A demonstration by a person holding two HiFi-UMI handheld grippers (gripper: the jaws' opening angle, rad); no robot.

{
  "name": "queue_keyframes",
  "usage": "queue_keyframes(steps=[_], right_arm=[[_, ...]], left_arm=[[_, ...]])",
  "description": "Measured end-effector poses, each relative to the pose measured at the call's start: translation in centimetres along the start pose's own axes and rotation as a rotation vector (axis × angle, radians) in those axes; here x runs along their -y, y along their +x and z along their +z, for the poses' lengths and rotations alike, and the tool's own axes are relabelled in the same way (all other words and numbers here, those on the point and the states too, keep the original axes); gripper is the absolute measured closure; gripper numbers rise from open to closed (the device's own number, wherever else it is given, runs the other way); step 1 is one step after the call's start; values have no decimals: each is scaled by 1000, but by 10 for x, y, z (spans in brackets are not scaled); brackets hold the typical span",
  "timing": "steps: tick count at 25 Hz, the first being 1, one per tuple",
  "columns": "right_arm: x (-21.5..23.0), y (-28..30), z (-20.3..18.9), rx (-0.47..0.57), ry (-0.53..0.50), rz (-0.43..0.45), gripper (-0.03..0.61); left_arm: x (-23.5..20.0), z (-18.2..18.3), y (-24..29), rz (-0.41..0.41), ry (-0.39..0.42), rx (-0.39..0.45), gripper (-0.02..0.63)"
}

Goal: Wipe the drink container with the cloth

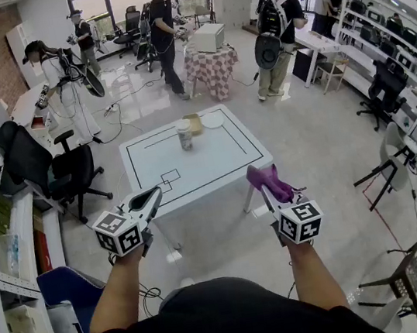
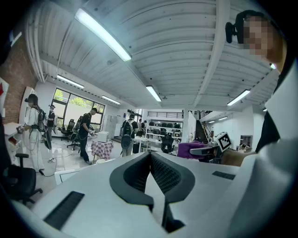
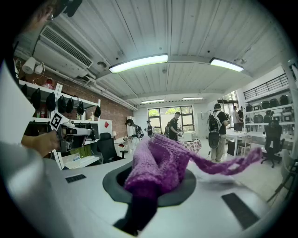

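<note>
The drink container, a pale cup with a dark band, stands upright near the far edge of the white table. Both grippers hang in the air short of the table's near edge, pointing up and away from it. My right gripper is shut on a purple knitted cloth. In the right gripper view the cloth bulges from between the jaws of the right gripper and trails a strand to the right. My left gripper is shut with nothing in it; its ribbed pads meet.
A small bowl and a white plate lie beside the container. A black office chair stands left of the table, folding chairs to the right. Several people stand at the back near a checkered-cloth table.
</note>
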State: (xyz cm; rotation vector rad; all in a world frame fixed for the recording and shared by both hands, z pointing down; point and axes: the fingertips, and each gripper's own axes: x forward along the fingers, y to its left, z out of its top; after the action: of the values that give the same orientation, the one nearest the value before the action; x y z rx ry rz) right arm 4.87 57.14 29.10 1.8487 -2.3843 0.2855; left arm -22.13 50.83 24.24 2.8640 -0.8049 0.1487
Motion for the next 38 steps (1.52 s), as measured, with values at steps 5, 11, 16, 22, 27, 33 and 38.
queue_keyframes(steps=[5,11,16,22,27,33,38], right_arm=[[-1,9,6,1,-6,13,503],[-2,38,7,-1,22,28,503],[7,69,0,-27,52,21,502],[14,123,0,-60,63,0,502],[18,176,1,-94,75,-18,502],[18,237,9,-127,74,-19,502],[21,287,15,-149,63,-44,502]], left_arm=[[-1,-6,3,-3,-17,7,592],[-23,-25,7,-9,-64,-3,592],[-55,-31,18,-6,-79,-7,593],[-115,-24,30,-6,-83,-17,592],[-175,-19,46,-7,-102,-20,592],[-239,-11,70,-24,-123,-20,592],[-293,-15,84,-34,-133,-37,592]])
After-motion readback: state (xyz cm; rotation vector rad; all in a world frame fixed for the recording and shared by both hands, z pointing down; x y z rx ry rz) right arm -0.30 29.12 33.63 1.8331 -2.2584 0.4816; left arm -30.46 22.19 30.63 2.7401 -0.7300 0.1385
